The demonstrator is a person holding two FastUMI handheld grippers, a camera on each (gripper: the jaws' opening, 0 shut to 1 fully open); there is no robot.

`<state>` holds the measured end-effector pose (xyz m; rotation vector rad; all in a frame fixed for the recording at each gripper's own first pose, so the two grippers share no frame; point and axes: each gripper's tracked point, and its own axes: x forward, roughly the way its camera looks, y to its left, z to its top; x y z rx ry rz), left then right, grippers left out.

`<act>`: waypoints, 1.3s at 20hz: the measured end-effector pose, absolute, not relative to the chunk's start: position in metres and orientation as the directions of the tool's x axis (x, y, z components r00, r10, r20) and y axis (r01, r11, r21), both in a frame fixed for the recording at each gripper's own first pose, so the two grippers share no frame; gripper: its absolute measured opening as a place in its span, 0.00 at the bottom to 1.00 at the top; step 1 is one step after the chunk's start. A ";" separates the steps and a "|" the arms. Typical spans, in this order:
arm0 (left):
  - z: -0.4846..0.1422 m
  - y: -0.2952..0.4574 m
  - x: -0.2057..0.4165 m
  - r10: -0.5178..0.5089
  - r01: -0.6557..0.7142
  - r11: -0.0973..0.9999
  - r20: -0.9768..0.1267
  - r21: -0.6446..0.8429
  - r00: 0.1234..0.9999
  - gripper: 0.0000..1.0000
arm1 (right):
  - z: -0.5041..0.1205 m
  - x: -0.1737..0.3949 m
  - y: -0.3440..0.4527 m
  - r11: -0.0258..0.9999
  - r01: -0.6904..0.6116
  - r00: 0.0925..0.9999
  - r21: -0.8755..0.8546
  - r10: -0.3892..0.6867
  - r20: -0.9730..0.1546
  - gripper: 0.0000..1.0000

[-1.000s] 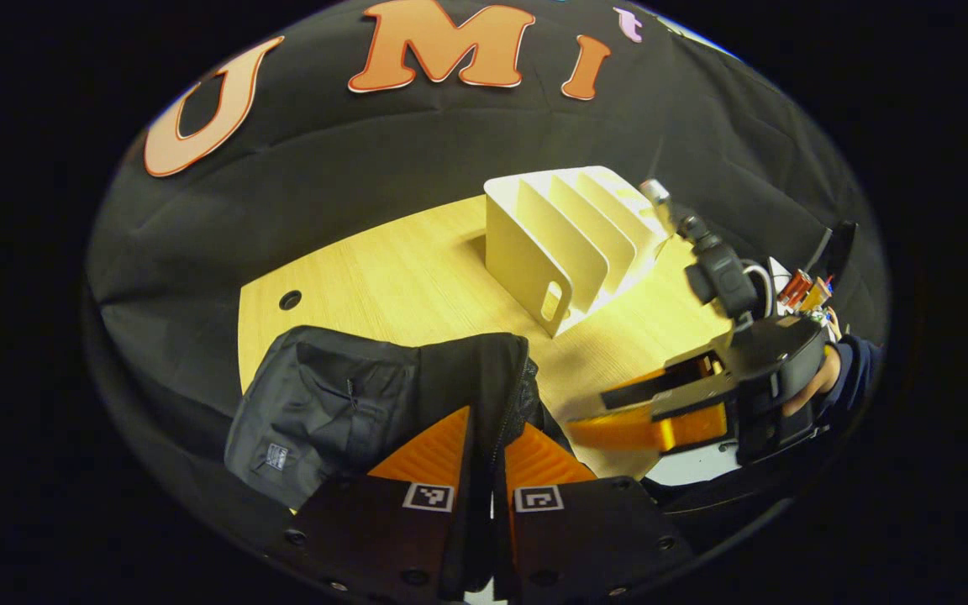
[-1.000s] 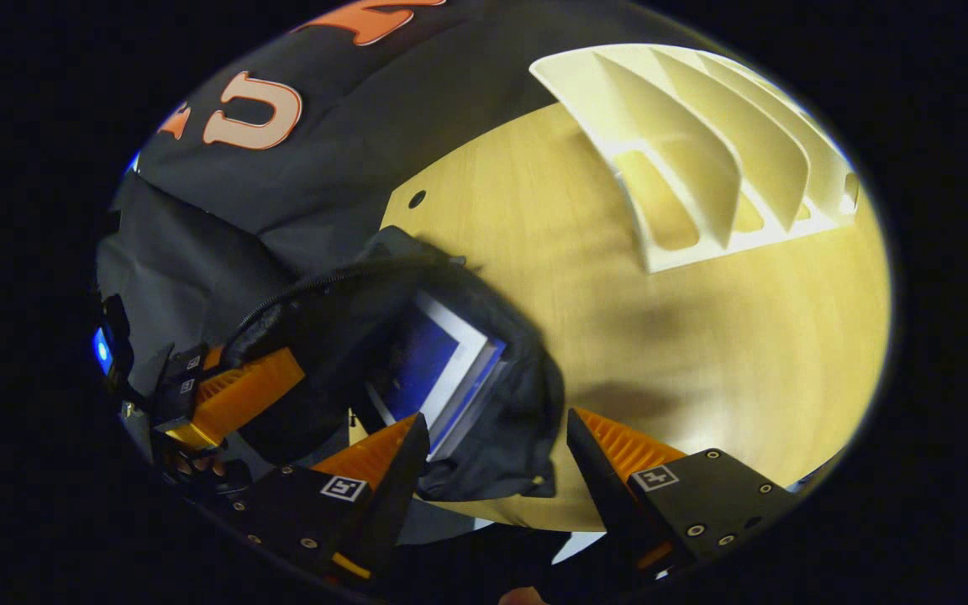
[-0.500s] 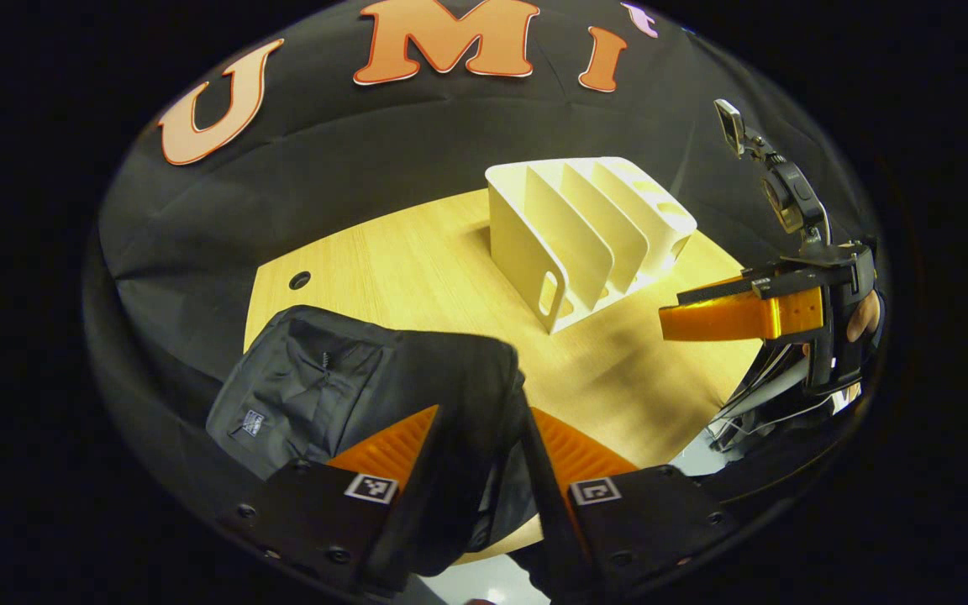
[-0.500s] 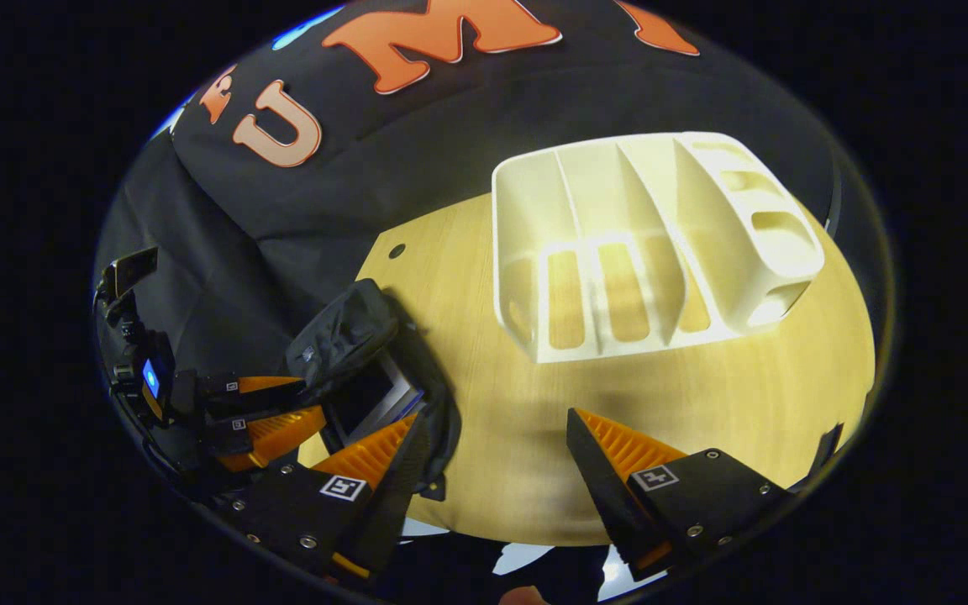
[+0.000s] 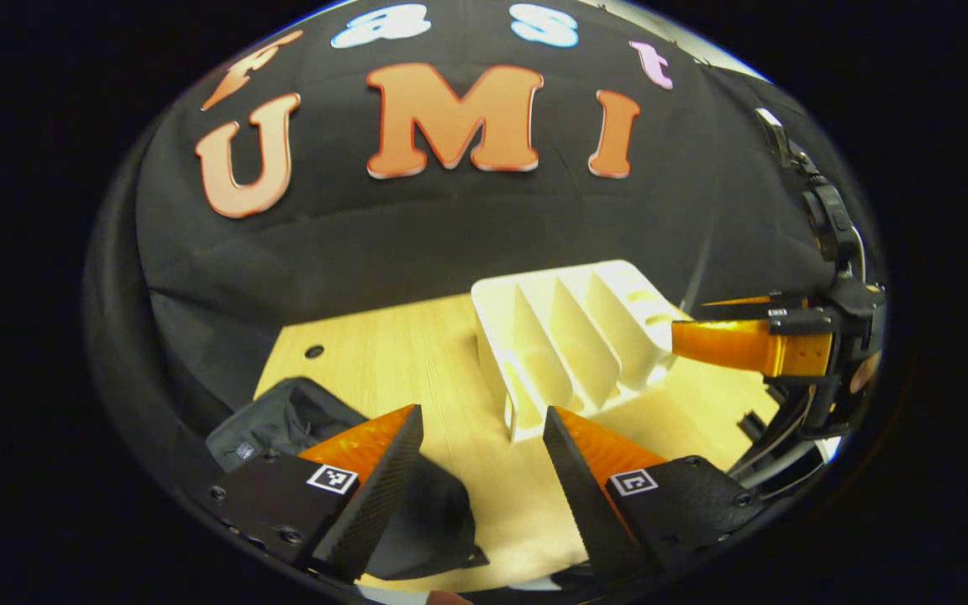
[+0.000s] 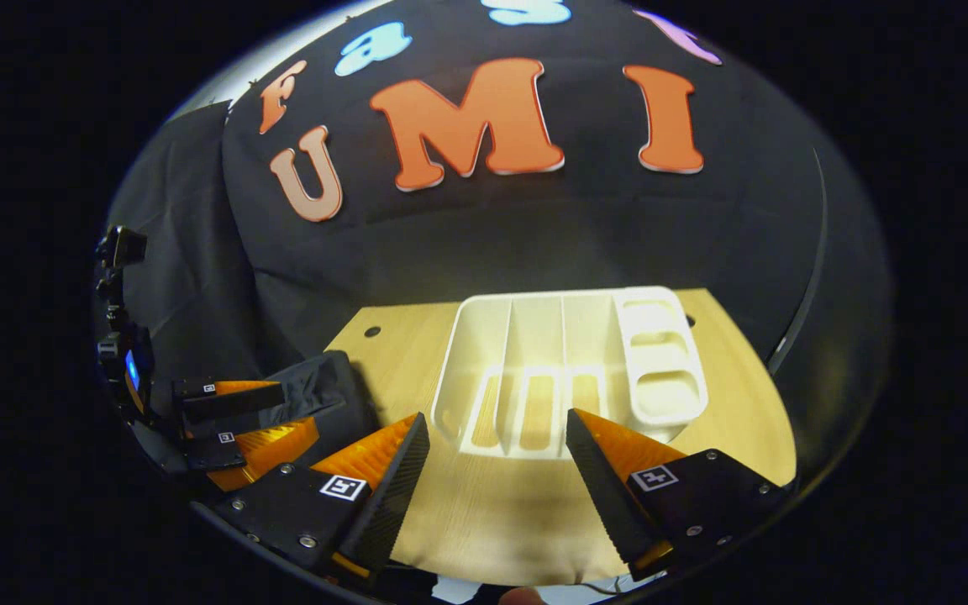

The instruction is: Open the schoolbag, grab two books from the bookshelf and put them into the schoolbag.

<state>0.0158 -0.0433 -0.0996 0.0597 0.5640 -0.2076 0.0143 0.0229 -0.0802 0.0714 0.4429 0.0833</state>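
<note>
Grippers both wide, holding nothing: my left gripper [image 5: 482, 420] above the black schoolbag [image 5: 299, 420], my right gripper [image 6: 497, 424] facing the white bookshelf [image 6: 572, 361] on the wooden table [image 6: 484, 512].

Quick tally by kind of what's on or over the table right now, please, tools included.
Schoolbag: 1
Bookshelf: 1, no books showing in its slots
Table: 1
Tools: 2, left tool open, right tool open
Total: 5
</note>
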 end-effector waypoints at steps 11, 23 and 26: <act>0.009 -0.101 0.036 -0.064 0.061 0.998 -0.155 -0.022 0.986 0.96 | 0.014 0.007 -0.012 0.995 -0.099 0.990 0.016 0.101 -0.100 0.98; 0.016 -0.093 0.047 0.003 -0.005 1.000 -0.084 -0.026 0.996 0.96 | -0.004 0.001 -0.011 0.996 -0.062 0.991 0.059 0.069 -0.119 0.98; 0.010 -0.090 0.046 -0.019 0.017 0.999 -0.085 -0.032 0.996 0.96 | -0.003 0.002 -0.010 0.998 -0.022 0.993 0.053 0.028 -0.110 0.97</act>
